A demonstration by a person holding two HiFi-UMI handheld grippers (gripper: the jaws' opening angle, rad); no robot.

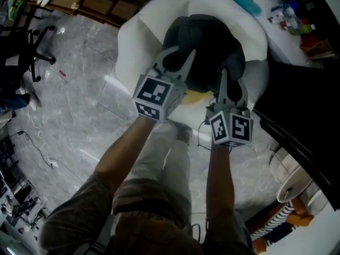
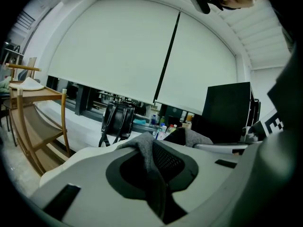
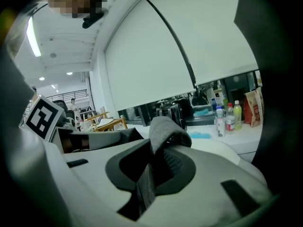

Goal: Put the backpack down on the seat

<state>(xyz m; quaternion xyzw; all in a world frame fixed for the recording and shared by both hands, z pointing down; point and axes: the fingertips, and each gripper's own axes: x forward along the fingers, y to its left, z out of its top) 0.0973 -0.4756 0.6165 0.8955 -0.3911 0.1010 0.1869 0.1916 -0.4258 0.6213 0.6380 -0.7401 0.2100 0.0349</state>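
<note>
A dark backpack [image 1: 208, 42] hangs low over or rests on the white cushioned seat [image 1: 139, 36]; I cannot tell whether they touch. My left gripper [image 1: 179, 62] is at the backpack's left side, shut on a grey padded strap [image 2: 150, 156] that fills the gap between its jaws. At the backpack's near right side, my right gripper [image 1: 225, 85] is shut on another grey strap [image 3: 163, 130], which loops up out of its jaws. Both grippers point up and away in their own views, so the backpack's body is hidden there.
A black office chair [image 1: 31, 45] stands on the marble floor at the left. A wooden shelf [image 1: 90, 1] is at the back. A white counter with bottles [image 1: 291, 19] and a black panel [image 1: 303, 105] lie to the right. Another black bag [image 2: 118, 119] sits on a far counter.
</note>
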